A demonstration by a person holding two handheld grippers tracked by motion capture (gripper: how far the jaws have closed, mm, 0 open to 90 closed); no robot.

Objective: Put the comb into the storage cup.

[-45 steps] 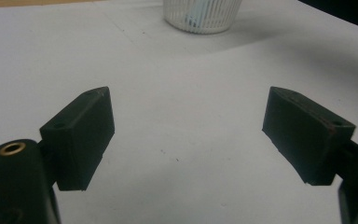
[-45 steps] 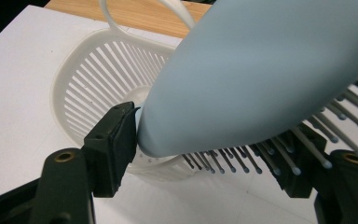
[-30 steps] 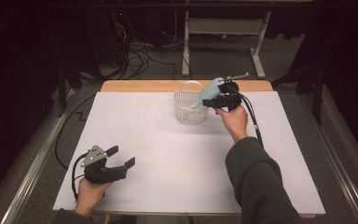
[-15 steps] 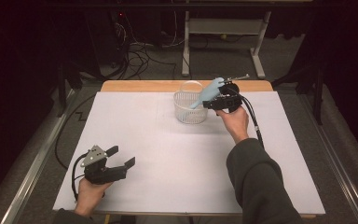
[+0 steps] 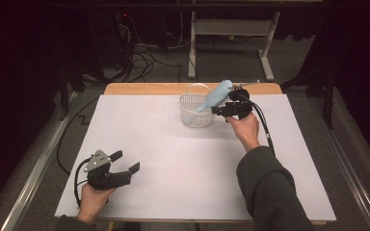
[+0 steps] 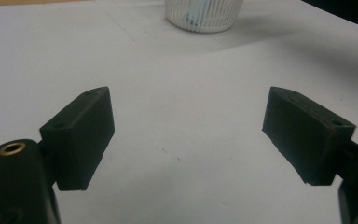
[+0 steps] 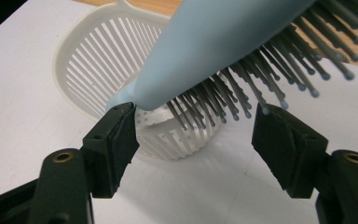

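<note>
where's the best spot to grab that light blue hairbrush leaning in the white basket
Probably the head of the hairbrush, from the basket's right. It sticks up over the rim of the basket with the handle down inside. Close on the smooth back and the bristles, where the right gripper sits now.

Legible text, labels, brands, numbers, signs: none in any view.

Surfaces checked:
- hairbrush [image 7: 223, 42], pale blue back above the right gripper's jaws: unmarked.
- basket [image 5: 196, 111], white slatted wall just beyond those jaws: unmarked.
- counter [image 5: 173, 159], white sheet under both pairs of jaws: blank, bearing faint specks and no writing.
- left gripper [image 5: 125, 162], black body and grey plate: no lettering can be made out.
- right gripper [image 7: 193, 123], black jaw blocks with brass inserts: no lettering.
</note>
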